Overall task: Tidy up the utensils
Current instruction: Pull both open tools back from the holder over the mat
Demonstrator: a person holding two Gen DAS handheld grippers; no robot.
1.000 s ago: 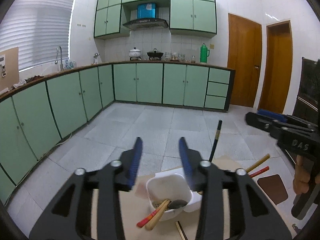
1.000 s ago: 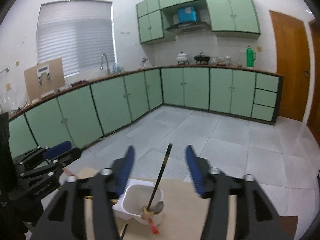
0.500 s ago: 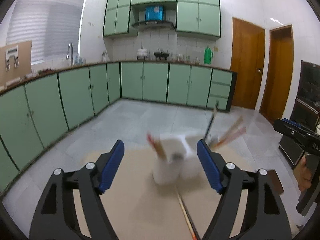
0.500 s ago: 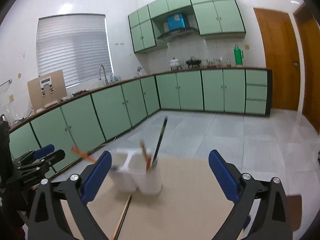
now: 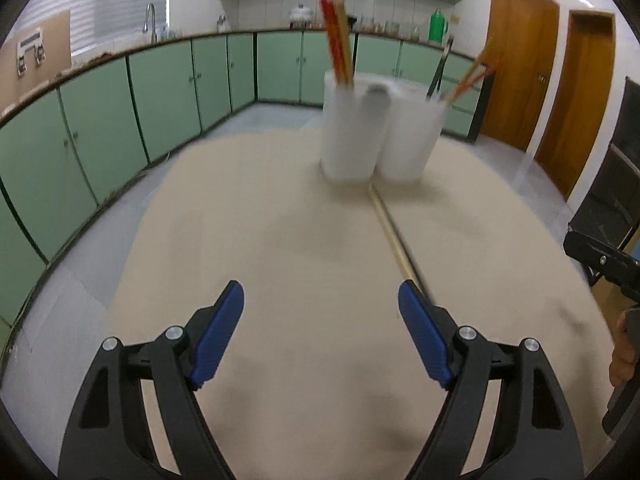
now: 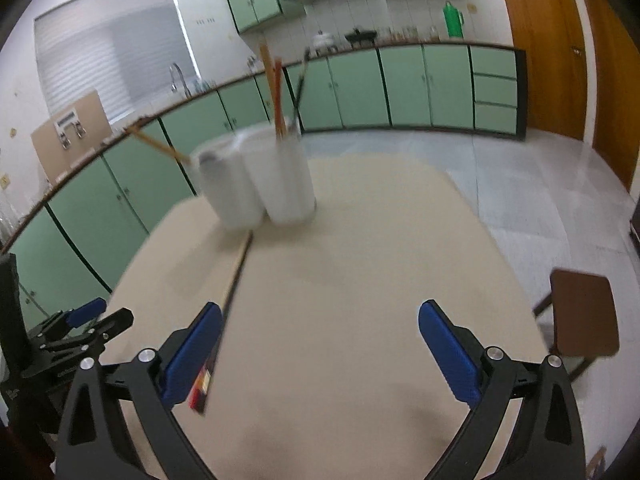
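Ahead, bare tabletop (image 5: 280, 240), left hand-held gripper (image 5: 320, 312) opening, empty, right hand-held gripper (image 6: 320, 328) wide, empty.

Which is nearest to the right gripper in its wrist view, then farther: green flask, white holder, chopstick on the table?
1. Chopstick: lies on the table, its near end beside the left finger of the right gripper.
2. White holder: mid-table, ahead and left.
3. Green flask: far counter, upper right.

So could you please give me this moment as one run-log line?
left gripper: opening, empty | right gripper: open, empty | chopsticks: on table | holder: upright
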